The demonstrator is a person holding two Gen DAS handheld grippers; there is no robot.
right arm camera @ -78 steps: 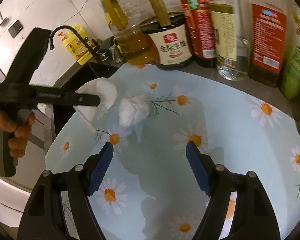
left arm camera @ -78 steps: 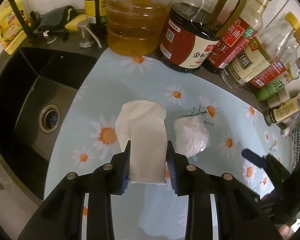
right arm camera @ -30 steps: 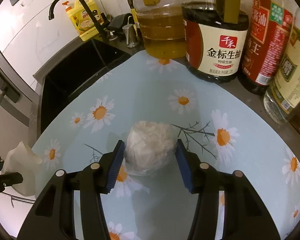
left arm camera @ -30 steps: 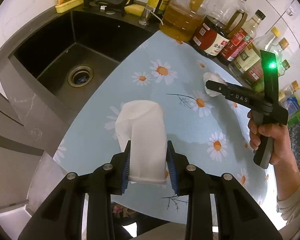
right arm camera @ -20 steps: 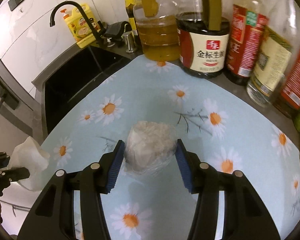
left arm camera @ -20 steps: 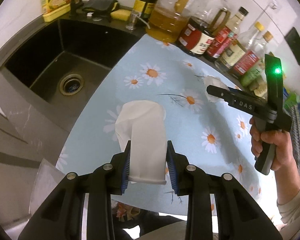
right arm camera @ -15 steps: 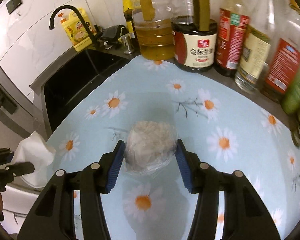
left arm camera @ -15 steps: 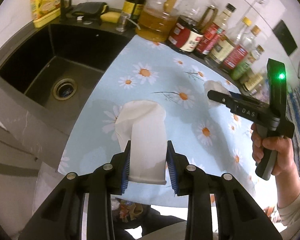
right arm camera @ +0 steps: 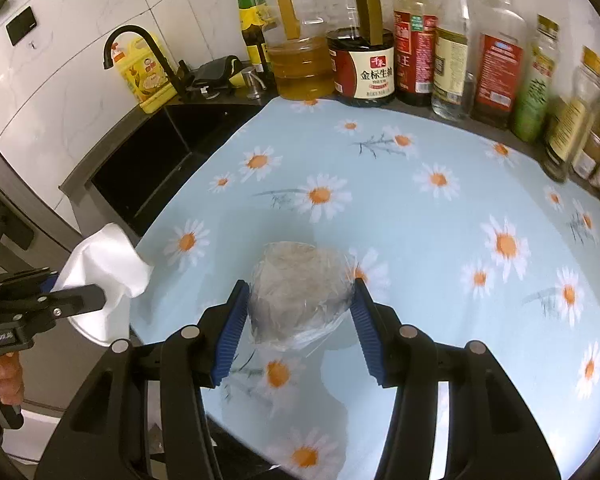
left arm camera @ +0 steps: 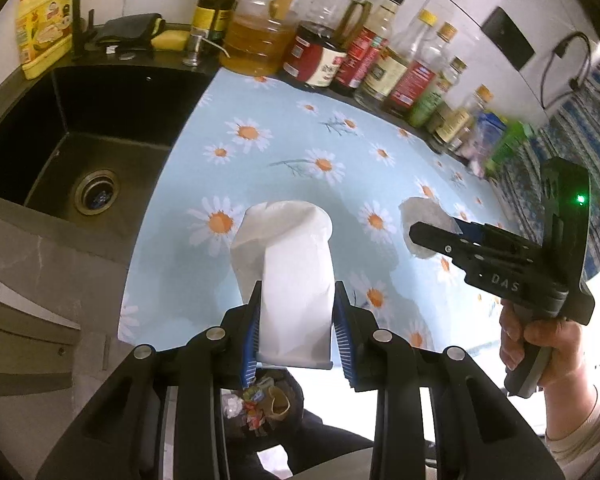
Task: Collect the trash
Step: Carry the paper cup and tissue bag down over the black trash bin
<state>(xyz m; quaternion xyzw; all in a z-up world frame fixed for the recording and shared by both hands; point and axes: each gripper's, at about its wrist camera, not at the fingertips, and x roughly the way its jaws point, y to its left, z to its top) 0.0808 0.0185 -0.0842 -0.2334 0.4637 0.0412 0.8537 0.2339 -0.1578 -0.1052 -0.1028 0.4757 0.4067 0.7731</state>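
My left gripper [left arm camera: 296, 334] is shut on a folded white paper towel [left arm camera: 288, 264], held above the near edge of the daisy-print counter mat [left arm camera: 300, 128]. The right wrist view shows that towel [right arm camera: 104, 272] at the far left, over the counter's corner. My right gripper [right arm camera: 298, 312] is shut on a crumpled ball of clear plastic wrap [right arm camera: 300, 292], lifted off the mat. From the left wrist view, this ball [left arm camera: 424, 216] shows past the right gripper's black finger. Below the left gripper, a dark trash bin [left arm camera: 264, 404] holds wrappers.
A black sink [left arm camera: 76, 140] with a drain lies left of the mat. Oil and sauce bottles [right arm camera: 364, 64] line the back wall, with a yellow detergent bottle [right arm camera: 140, 72] by the faucet. A person's hand [left arm camera: 540, 344] grips the right tool.
Both grippers have drawn back from the bottles toward the counter's near edge, each carrying its piece. The plastic ball has risen off the mat. The bin has come into view under the left gripper.
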